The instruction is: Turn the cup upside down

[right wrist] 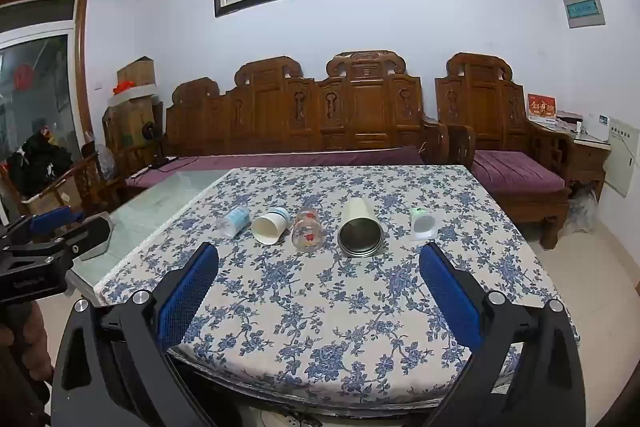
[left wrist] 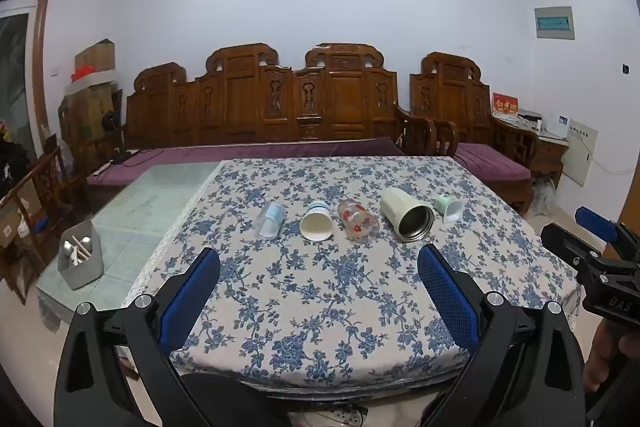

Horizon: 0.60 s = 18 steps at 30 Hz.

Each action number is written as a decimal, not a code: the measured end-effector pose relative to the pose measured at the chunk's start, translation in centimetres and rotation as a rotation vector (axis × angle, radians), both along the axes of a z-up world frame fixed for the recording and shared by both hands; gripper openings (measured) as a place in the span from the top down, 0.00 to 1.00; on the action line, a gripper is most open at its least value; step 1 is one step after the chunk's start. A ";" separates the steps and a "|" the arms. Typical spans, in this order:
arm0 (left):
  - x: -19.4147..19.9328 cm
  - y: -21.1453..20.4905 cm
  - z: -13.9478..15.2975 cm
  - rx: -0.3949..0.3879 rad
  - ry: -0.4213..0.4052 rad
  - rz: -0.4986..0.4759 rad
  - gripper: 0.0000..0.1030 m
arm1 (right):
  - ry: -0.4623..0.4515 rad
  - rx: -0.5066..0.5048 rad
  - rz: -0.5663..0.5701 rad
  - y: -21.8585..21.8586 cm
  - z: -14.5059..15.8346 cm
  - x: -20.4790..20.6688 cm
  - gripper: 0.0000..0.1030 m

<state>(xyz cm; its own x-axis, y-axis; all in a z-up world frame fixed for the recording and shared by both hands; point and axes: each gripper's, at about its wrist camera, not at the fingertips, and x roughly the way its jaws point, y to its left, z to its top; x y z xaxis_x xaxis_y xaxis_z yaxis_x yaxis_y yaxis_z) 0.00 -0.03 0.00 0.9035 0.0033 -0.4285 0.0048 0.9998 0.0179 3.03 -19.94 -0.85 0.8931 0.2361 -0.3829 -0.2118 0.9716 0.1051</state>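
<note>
Left tool (left wrist: 319, 289): we see its blue-padded fingers spread wide, holding and touching nothing, above the near edge of the surface (left wrist: 320, 307) with its blue floral cloth.

Right tool (right wrist: 319, 289): we see it equally wide apart and bare, above the same near edge.

Cups, five, all lying on their sides in one row across the middle of the surface, well ahead of both tools: clear plastic cup (left wrist: 269, 221), white paper cup (left wrist: 316, 221), floral glass (left wrist: 357, 219), cream steel-lined tumbler (left wrist: 406, 214), small green cup (left wrist: 451, 207).

Grey utensil holder (left wrist: 80, 255): far left, on the bare glass.
</note>
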 end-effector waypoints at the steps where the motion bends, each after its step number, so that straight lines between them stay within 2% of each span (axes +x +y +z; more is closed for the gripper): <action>1: 0.0 0.0 0.0 0.002 0.001 -0.002 0.08 | 0.000 0.001 0.000 0.0 0.0 0.0 0.02; 18: -0.1 0.1 0.1 -0.021 -0.020 -0.008 0.08 | -0.002 0.002 0.000 0.0 -0.1 0.0 0.02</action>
<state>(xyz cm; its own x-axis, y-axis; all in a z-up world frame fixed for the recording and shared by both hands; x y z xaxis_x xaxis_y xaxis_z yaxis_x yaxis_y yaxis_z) -0.13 0.09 0.14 0.9120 -0.0127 -0.4100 0.0128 0.9999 -0.0027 3.03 -19.98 -0.90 0.8940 0.2364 -0.3806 -0.2117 0.9715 0.1064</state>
